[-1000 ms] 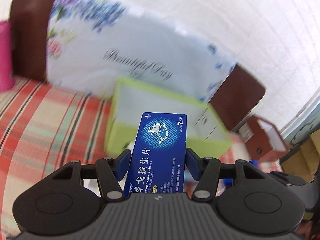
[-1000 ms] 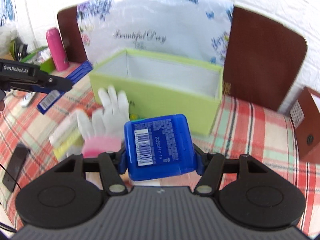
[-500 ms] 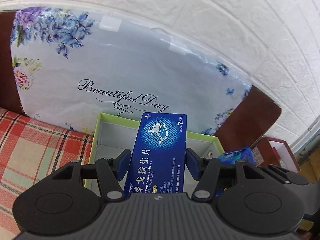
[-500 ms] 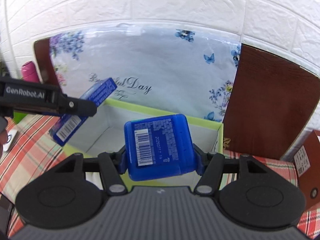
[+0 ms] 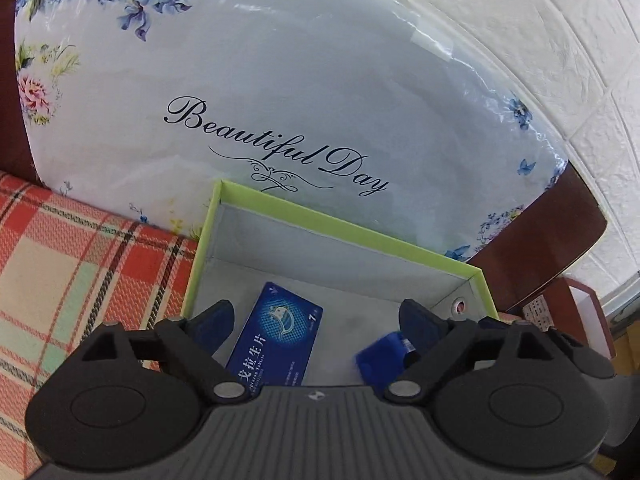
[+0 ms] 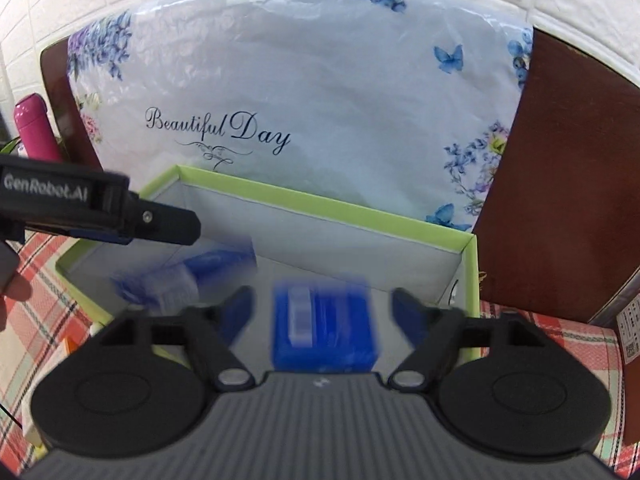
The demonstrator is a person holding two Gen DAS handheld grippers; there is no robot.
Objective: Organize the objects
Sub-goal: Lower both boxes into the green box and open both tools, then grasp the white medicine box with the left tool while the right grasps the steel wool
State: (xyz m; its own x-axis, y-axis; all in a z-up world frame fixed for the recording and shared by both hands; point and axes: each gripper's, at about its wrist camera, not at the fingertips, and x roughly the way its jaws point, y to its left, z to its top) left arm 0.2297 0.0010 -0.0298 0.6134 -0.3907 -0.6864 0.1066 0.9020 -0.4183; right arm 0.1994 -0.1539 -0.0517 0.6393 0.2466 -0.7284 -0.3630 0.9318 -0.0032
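Grippers both opening over the green box (image 5: 344, 226): left gripper (image 5: 320, 320) off the blue carton (image 5: 280, 344), right gripper (image 6: 320, 304) off the blurred blue pack (image 6: 324, 328).

Each gripper has a dark grey ribbed body at the near edge, with a small pale logo in its middle. The left gripper (image 5: 316, 320) and the right gripper (image 6: 322, 308) both carry two black round discs, black angled link arms with silver pivot pins, and blue finger pads (image 5: 214, 322). Seen from the right wrist, the left gripper's black side bears white lettering "GenRobot.AI" and one small screw.
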